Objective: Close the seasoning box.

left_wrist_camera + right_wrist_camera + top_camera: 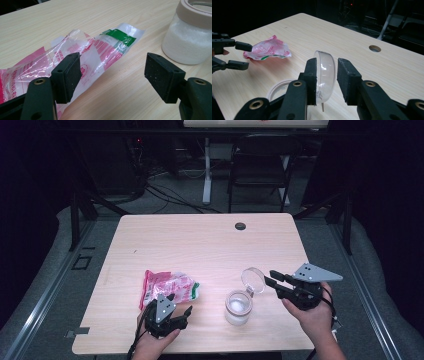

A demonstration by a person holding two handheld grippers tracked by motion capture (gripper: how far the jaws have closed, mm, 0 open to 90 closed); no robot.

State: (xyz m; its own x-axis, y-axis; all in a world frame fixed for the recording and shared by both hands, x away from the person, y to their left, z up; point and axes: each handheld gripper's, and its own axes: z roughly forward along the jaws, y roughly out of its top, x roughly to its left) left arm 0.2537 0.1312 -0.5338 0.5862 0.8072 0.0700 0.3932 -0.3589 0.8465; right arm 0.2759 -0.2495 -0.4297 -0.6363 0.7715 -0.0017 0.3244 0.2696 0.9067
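Right hand-held gripper (326, 82) has clear round lid (325, 75) between jaws, lid on edge; one pad touches it, other pad shows small gap, so grip not firm yet. Lid hangs just above and beyond open jar (238, 307) of white powder, toward far side of surface (200, 240). Left hand-held gripper (113, 75) open wide, holds nothing; pink-red plastic bag (82, 53) lies flat to left of jar, long axis pointing at jar, one pad over bag edge. Left hand nearer to bag, so judged bag pickup comes next
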